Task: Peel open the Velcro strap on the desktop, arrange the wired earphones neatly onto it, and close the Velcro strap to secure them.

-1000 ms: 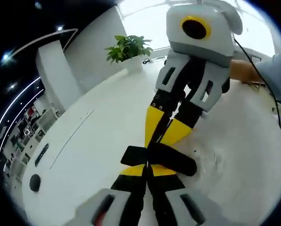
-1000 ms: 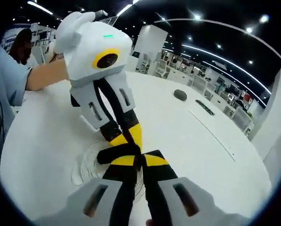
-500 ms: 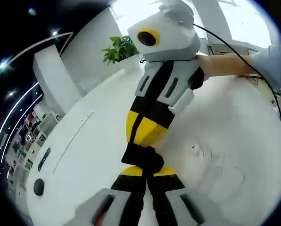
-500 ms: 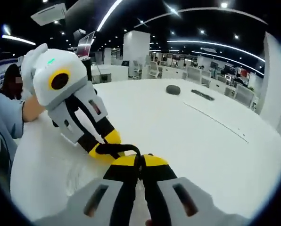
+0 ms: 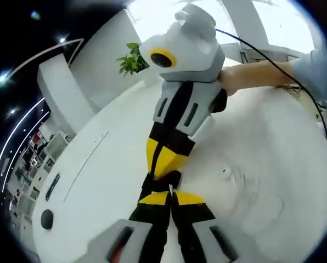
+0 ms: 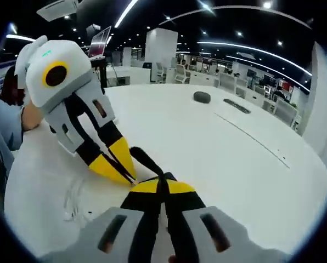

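Our left gripper [image 5: 170, 196] rises from the bottom of the left gripper view with its yellow tips pressed together, pinching one end of the black strap [image 5: 162, 182]. The right gripper [image 5: 162, 164] comes down from above in that view, a hand [image 5: 232, 82] behind it, its tips meeting the other end of the strap just above ours. In the right gripper view the right gripper [image 6: 162, 186] is likewise clamped on the strap [image 6: 146, 163], which runs taut up and left to the left gripper [image 6: 119, 167]. The strap is held between the two grippers, above the table [image 5: 108, 164].

The white earphones [image 5: 243, 183] lie loosely coiled on the white table, to the right of the grippers in the left gripper view; in the right gripper view we see them faintly at lower left [image 6: 75, 200].

The left gripper view shows a potted plant [image 5: 131, 60] at the far edge and bright windows beyond. The right gripper view shows a dark office with ceiling lights, a mouse [image 6: 202, 97] and a dark flat object [image 6: 236, 106] farther along the table.
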The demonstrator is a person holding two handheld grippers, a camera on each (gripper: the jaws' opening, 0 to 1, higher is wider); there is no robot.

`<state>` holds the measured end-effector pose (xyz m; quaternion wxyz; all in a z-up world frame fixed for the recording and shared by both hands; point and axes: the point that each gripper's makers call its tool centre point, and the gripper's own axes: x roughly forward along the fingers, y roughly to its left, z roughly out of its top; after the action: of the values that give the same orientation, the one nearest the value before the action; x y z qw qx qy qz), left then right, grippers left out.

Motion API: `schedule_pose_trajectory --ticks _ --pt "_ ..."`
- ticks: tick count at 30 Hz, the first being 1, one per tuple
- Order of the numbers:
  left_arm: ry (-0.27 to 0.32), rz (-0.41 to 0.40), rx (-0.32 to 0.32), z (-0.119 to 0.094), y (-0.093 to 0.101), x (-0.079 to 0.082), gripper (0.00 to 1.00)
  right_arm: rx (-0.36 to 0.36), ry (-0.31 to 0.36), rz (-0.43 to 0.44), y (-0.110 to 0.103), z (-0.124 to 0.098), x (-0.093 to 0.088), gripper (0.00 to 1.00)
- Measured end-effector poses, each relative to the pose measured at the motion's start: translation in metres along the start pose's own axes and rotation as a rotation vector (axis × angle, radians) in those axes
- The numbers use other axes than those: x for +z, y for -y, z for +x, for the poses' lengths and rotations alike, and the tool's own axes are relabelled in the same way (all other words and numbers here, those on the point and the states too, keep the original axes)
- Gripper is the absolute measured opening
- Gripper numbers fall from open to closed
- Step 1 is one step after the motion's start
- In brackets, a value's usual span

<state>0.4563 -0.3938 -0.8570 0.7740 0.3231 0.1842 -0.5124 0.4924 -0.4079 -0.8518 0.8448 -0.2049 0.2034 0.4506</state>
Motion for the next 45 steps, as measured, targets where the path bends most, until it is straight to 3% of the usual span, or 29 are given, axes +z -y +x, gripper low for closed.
schedule_pose_trajectory --ticks 9,23,37,45 --pt "-0.002 0.022 0.012 -0.001 0.000 0.001 0.06 -0.018 -0.009 -0.143 -0.001 0.002 -0.001 0.04" --pt "0.018 -0.003 0.009 -0.006 0.000 0.002 0.06 -0.044 0.057 -0.120 0.008 0.004 0.000 0.04" --pt "0.024 -0.018 0.011 -0.006 -0.001 0.001 0.06 -0.051 0.075 -0.100 0.013 0.007 0.001 0.04" --pt "0.055 -0.053 0.023 -0.008 -0.004 0.001 0.06 -0.076 0.091 -0.105 0.015 0.008 0.002 0.04"
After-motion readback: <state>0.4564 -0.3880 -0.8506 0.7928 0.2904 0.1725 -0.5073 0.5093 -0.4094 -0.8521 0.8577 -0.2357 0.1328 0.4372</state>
